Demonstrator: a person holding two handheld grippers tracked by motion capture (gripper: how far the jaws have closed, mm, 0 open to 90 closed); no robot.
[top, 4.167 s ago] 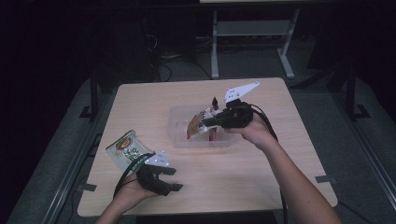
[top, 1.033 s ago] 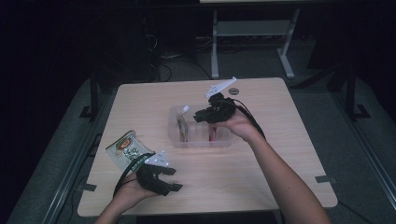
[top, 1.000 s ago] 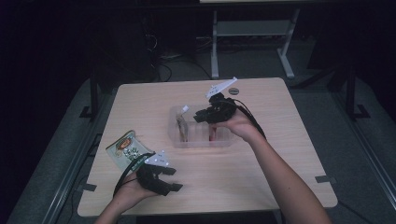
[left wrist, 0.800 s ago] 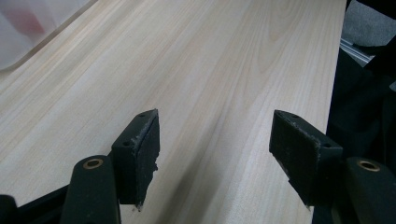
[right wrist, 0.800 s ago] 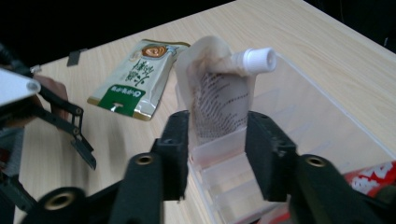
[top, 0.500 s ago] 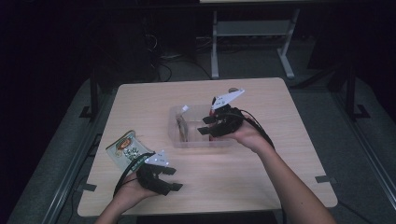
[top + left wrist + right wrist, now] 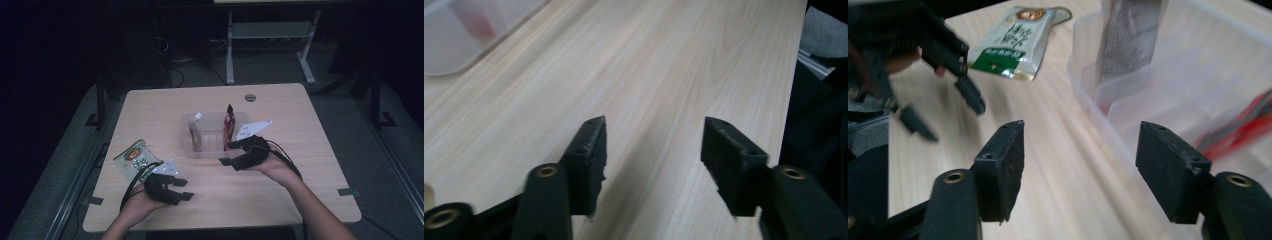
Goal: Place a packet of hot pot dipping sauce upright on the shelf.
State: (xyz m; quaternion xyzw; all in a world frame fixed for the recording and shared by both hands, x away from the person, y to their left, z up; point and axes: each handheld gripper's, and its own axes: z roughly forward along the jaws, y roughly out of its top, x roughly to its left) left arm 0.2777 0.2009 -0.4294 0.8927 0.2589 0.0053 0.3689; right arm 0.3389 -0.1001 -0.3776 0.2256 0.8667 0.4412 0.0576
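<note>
Clear bin (image 7: 212, 150) near edge beside right claw (image 7: 231, 154); both claws spread, empty, left (image 7: 183, 189) just narrowing.

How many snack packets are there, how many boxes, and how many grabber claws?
Snack packets: 3, a green one on the table, a grey one and a red one standing in the box
Clear plastic boxes: 1
Grabber claws: 2, left gripper, right gripper, both open with nothing in them
Total: 6

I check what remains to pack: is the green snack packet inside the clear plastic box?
Outside: the green snack packet lies flat on the table, left of the clear plastic box.
</note>
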